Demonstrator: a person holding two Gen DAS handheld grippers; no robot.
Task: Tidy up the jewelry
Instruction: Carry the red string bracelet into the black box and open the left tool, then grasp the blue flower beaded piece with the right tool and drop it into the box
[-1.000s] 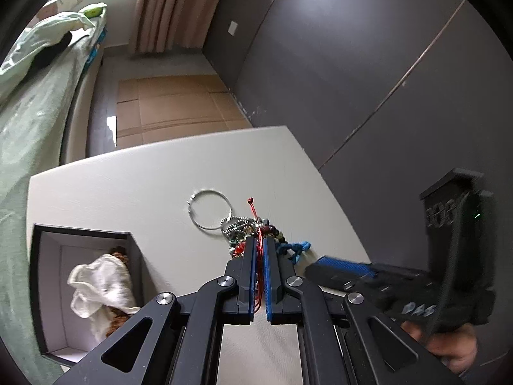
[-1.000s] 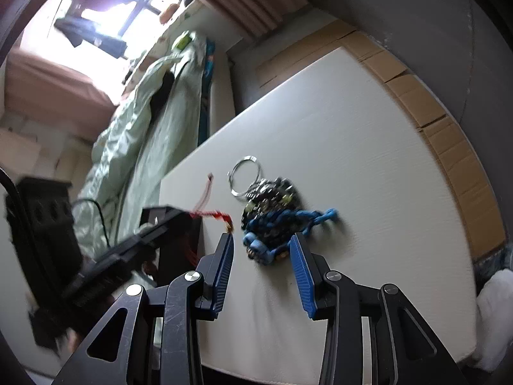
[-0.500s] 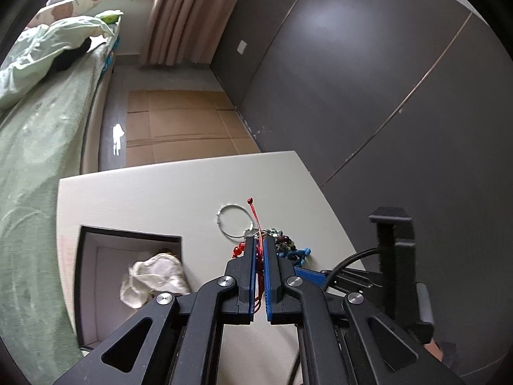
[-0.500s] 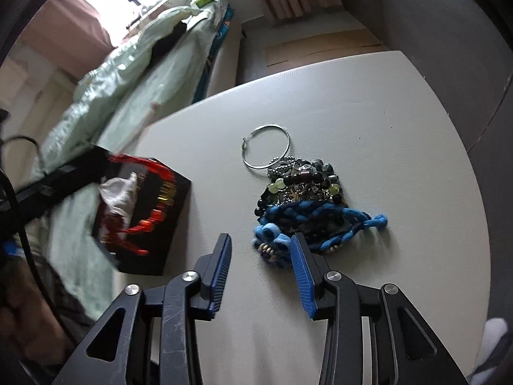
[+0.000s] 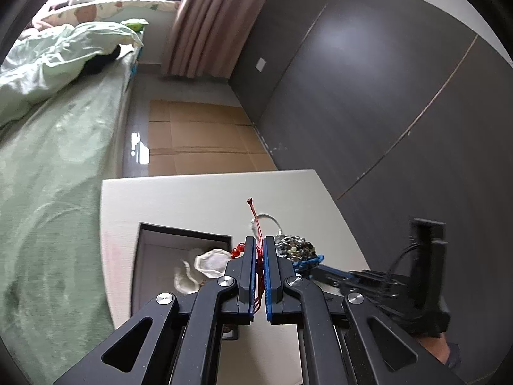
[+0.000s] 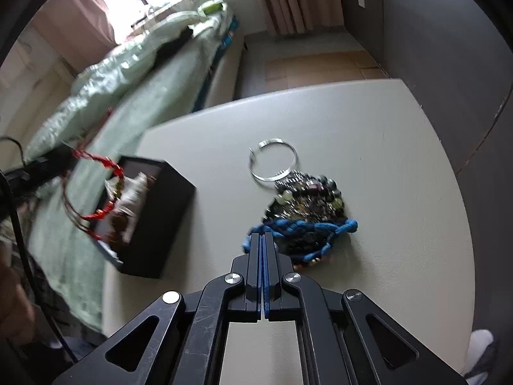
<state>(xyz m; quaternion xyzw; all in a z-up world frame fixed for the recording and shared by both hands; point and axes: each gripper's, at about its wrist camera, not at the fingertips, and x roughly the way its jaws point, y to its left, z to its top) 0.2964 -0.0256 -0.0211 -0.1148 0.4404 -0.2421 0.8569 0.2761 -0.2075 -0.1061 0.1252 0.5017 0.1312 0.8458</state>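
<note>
Motion blur smears the red bead bracelet (image 6: 96, 189) and the black box (image 6: 150, 221), whose contents the left claw (image 5: 260, 240) partly hides.

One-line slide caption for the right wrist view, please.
Right gripper shut at the blue braided bracelet in the jewelry pile; left gripper dangles red beaded bracelet over black box.

Shiny metal hoop (image 6: 272, 159), braided blue cord (image 6: 301, 226), matt table (image 6: 384, 147)

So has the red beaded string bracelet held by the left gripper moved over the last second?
Yes. In the right wrist view the red beaded string bracelet, shut in the left gripper, has travelled left, off the jewelry pile to the black box.
</note>
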